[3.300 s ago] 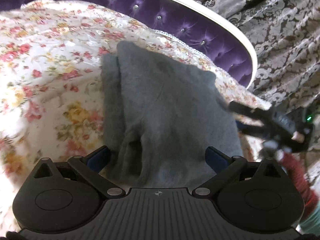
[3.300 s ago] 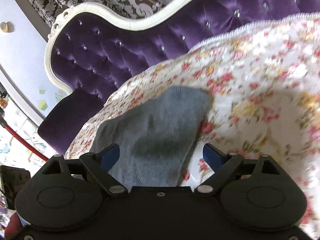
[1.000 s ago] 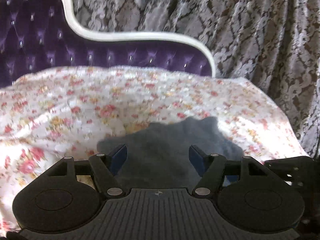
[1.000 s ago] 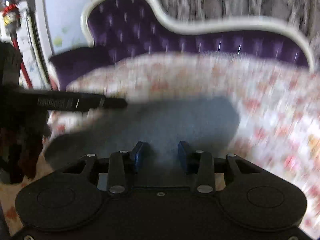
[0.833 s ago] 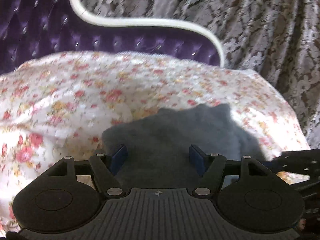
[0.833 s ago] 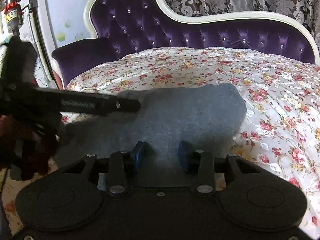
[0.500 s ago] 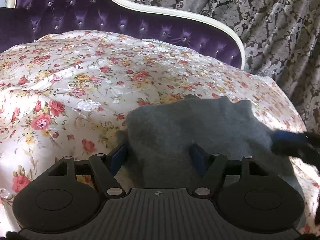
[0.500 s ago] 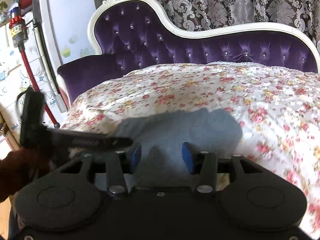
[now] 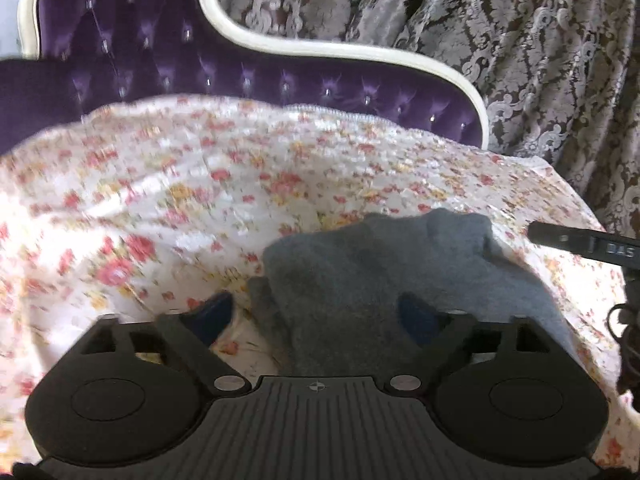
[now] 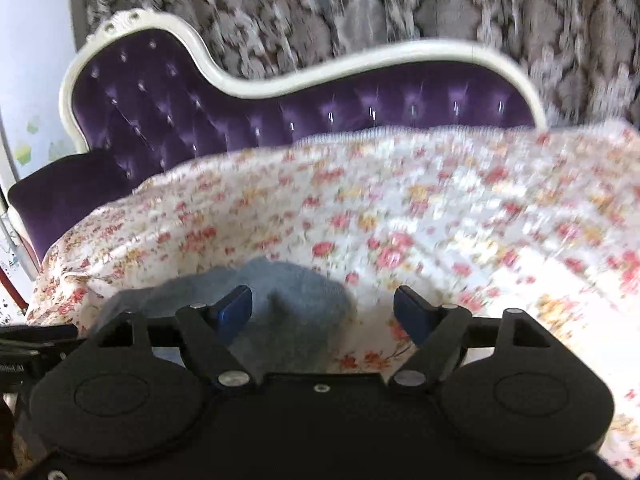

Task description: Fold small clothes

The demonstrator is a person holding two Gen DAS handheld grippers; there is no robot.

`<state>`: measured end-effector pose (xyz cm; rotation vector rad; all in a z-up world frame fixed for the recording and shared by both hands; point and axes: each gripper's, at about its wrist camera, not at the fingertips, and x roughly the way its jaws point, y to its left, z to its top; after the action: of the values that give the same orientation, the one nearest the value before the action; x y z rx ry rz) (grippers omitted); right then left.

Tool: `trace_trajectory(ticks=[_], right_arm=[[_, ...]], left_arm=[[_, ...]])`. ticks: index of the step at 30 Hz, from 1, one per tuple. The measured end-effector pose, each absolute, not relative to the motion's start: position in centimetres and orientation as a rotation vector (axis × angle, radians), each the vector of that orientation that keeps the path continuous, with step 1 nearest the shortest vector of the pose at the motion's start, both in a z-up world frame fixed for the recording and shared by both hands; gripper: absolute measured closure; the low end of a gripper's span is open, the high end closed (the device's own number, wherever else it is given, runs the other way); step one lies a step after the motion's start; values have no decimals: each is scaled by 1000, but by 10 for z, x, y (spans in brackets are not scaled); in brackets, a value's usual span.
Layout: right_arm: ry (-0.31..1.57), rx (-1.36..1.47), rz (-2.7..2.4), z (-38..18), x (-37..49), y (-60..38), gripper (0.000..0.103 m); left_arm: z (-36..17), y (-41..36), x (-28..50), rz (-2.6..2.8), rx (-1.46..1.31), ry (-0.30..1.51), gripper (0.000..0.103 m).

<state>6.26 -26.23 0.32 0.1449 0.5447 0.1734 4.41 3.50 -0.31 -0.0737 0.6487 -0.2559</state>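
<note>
Knitwear, a small grey garment [image 9: 404,280], lies folded over on the floral bedspread [image 9: 192,192] near its front edge, laid flat there probably so the soft bed keeps the fold in shape. The left tool [image 9: 320,316] has its jaws opening wide, the cloth's near edge lying loose between the blue pads, not pinched. The right tool [image 10: 323,312] is likewise opening, one pad over the garment's corner, gripping nothing. Behind stand a purple tufted headboard [image 10: 280,112] and patterned curtain [image 9: 540,60].
</note>
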Motion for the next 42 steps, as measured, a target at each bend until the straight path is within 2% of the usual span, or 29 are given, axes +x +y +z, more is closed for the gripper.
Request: trace_trajectory(ticks=[2,5,15,23,29,42], right_arm=[[501,127,167,11,48,-261,4],[450,132,180,22,29,-261,0],[505,96,153,35,-20,-243,0],[586,148,197,37,-50,-239,0],[648,190,216,39,-66,-237,0],[707,155,112,47,-90,-226,1]], left_arm=[[6,33,32,-231,-58,614,0],[17,32,17,-212,-61,578,0],[35,18,-19,-236,-103,624,0],[46,-13,-48,-140,52,666,1],[52,-19,-70,-132,64,642,1],[55,-18,-83,-76,50,696,1]])
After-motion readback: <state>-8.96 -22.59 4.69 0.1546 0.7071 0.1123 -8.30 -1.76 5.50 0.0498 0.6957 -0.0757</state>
